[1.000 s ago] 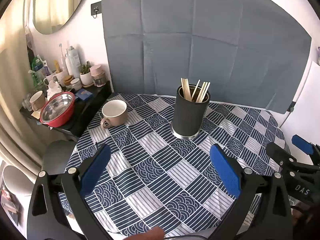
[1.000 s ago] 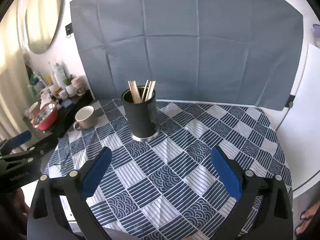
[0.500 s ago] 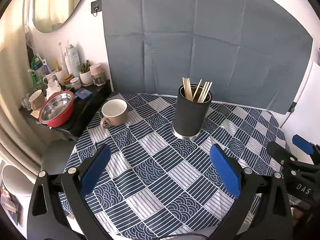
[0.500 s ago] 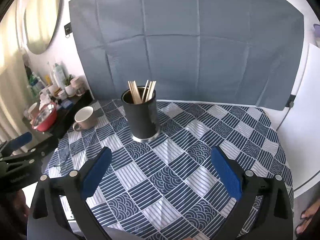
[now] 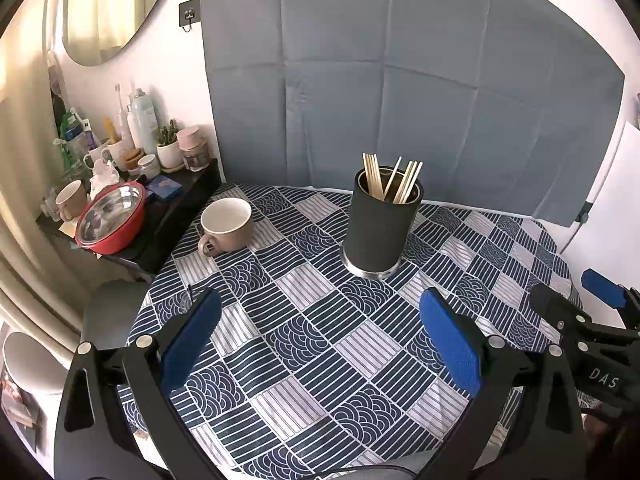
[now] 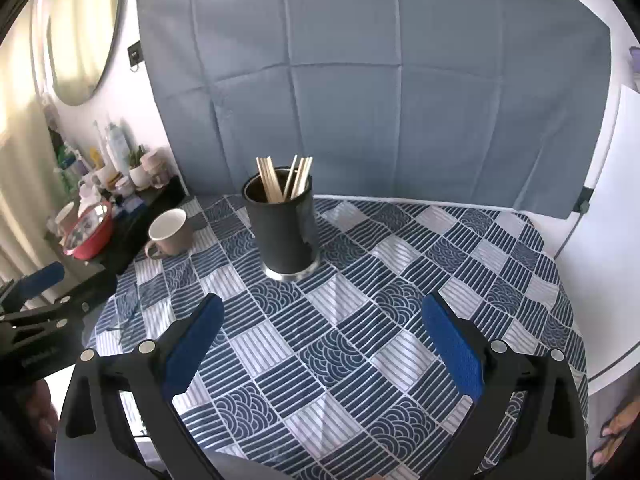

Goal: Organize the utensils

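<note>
A mug (image 5: 227, 224) sits near the left edge of the surface (image 5: 320, 344). Further right, toward the back edge, the black holder (image 5: 380, 228) stands upright with the chopsticks (image 5: 390, 178) inside. The left tongs (image 5: 320, 332) and right tongs (image 6: 322, 330) hang above the front edge, both spread wide, holding nothing.

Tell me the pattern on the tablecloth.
The tablecloth is a navy-and-white patchwork of striped squares and scalloped wave squares; the right wrist view shows it best.
</note>
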Motion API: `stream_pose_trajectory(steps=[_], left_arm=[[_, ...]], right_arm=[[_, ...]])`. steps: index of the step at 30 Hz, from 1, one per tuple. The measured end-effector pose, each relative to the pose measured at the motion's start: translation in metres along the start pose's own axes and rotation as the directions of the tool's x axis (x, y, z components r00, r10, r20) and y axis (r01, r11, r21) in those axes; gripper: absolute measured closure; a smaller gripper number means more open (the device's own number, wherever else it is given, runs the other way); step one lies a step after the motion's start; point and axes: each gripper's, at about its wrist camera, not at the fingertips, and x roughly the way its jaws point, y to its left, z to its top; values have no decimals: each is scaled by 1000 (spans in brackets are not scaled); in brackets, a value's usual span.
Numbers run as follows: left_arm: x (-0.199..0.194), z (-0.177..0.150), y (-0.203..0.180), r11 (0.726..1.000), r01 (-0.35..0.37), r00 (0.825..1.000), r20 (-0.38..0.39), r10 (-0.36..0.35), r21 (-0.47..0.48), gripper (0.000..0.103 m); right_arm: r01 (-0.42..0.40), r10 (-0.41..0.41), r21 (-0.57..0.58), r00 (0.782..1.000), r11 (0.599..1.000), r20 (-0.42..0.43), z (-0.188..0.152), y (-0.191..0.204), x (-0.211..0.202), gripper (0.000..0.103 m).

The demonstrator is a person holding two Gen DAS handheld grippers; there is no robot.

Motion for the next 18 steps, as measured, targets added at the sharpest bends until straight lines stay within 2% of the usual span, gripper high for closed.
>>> stream_pose_trajectory(steps=[18], left_arm=[[1, -1, -1, 1000, -1, 1000, -6, 2, 7, 6]], right_arm=[[-5, 5, 0, 1000, 1000, -3, -1, 1, 2, 8]])
